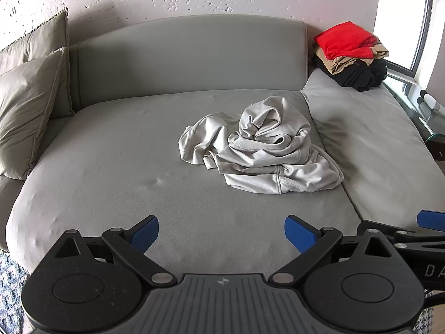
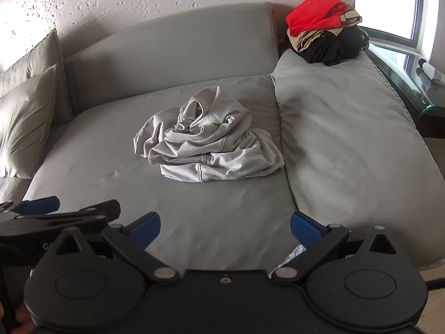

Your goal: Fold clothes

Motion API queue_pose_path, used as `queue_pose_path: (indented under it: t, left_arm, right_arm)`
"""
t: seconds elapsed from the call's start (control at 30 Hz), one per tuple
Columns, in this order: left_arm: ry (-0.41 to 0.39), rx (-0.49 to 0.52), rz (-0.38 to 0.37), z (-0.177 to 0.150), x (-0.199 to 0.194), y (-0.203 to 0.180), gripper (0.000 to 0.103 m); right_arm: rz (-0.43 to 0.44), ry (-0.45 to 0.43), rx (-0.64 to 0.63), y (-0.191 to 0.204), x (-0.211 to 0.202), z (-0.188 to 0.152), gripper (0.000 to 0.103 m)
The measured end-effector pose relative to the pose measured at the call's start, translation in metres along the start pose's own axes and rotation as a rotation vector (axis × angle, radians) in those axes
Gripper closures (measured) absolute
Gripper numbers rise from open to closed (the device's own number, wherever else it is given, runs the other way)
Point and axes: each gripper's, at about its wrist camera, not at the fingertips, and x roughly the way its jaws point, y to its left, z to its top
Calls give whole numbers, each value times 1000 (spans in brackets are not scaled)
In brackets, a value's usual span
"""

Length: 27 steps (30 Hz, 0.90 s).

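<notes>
On sofa: one crumpled grey garment; two tools, both wide open, empty.

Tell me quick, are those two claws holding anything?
Left gripper: open, holding nothing.
Right gripper: open, holding nothing.

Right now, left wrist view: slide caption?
Open left gripper hovers over sofa, facing crumpled grey garment; folded pile behind.

Crumpled light grey garment lies on grey sofa seat. Right gripper hangs near of garment, jaws spread wide, nothing held. Left gripper beside it. Stack of folded clothes, red on top, lies beyond garment by window.
</notes>
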Motion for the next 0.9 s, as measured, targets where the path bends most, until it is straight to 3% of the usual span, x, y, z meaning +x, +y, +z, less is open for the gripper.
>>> queue_pose_path:
  t: [0.9]
  left_arm:
    - [3, 6, 9, -3, 1, -1, 6]
  right_arm:
    - [-4, 5, 8, 0, 1, -2, 2]
